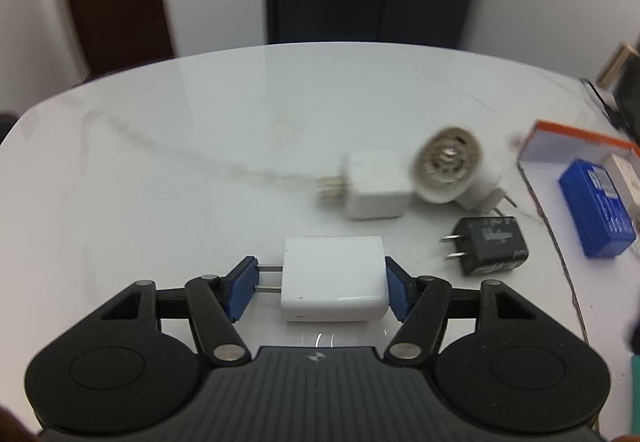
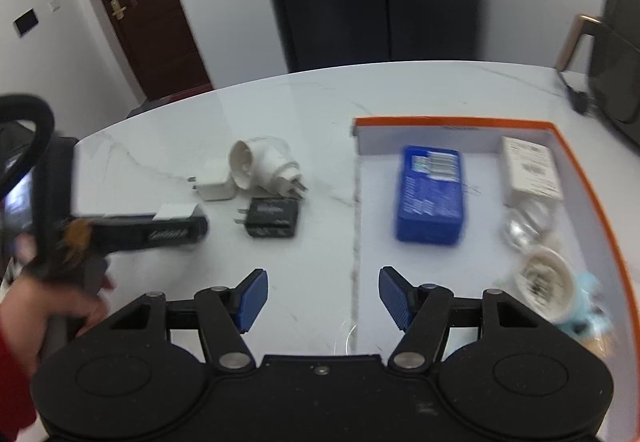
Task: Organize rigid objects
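A white wall charger [image 1: 332, 278] lies on the white marble table [image 1: 200, 162], its prongs pointing left. My left gripper [image 1: 320, 290] is shut on it: one blue pad meets the prong tips, the other presses the body's right end. The right wrist view shows that gripper [image 2: 176, 228] from the side with the charger [image 2: 176, 211] at its tip. Behind lie a smaller white charger [image 1: 376, 184], a round white adapter [image 1: 448, 166] and a black charger [image 1: 490, 244]. My right gripper [image 2: 320, 298] hangs open and empty over the table, by the left wall of the orange-rimmed box [image 2: 452, 120].
The box holds a blue carton [image 2: 430, 194], a white carton [image 2: 530, 172], a clear wrapped item and a white cup [image 2: 548, 282]. A hand [image 2: 48, 306] with a red sleeve holds the left gripper. Beyond the table stand a dark fridge [image 2: 380, 2], a brown door and a chair [image 2: 616, 42].
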`<state>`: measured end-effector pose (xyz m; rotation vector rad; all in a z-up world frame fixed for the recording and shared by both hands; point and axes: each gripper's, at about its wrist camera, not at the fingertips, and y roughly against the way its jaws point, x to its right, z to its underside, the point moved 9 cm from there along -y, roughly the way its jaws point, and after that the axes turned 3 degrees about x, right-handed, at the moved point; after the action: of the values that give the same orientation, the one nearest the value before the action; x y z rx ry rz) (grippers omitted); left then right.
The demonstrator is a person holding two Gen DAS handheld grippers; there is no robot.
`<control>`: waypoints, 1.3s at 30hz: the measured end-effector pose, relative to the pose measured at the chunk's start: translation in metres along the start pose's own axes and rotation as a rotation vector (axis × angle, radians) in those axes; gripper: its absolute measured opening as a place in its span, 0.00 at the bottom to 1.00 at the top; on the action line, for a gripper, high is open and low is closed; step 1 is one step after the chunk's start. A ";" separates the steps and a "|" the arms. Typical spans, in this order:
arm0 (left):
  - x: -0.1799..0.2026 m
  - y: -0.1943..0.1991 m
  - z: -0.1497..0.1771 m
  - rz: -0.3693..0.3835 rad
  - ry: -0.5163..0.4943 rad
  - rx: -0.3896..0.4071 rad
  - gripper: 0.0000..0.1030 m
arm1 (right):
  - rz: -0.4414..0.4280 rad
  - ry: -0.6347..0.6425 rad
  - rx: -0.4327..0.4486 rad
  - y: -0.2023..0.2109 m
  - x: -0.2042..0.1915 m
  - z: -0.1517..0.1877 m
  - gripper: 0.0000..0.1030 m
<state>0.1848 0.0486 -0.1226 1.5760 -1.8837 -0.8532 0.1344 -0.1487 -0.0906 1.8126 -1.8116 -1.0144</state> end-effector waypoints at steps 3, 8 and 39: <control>-0.019 0.019 0.005 -0.026 0.041 0.008 0.64 | -0.017 0.030 0.005 -0.024 -0.017 -0.011 0.75; -0.042 0.051 0.017 -0.054 0.094 0.021 0.64 | -0.020 0.033 -0.014 -0.069 -0.037 -0.021 0.77; -0.014 0.108 0.021 -0.049 0.112 0.093 0.64 | 0.024 0.121 0.088 0.008 -0.067 -0.006 0.70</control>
<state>0.1016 0.0774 -0.0544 1.6956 -1.8353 -0.6919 0.1394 -0.0857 -0.0659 1.8565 -1.8260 -0.8101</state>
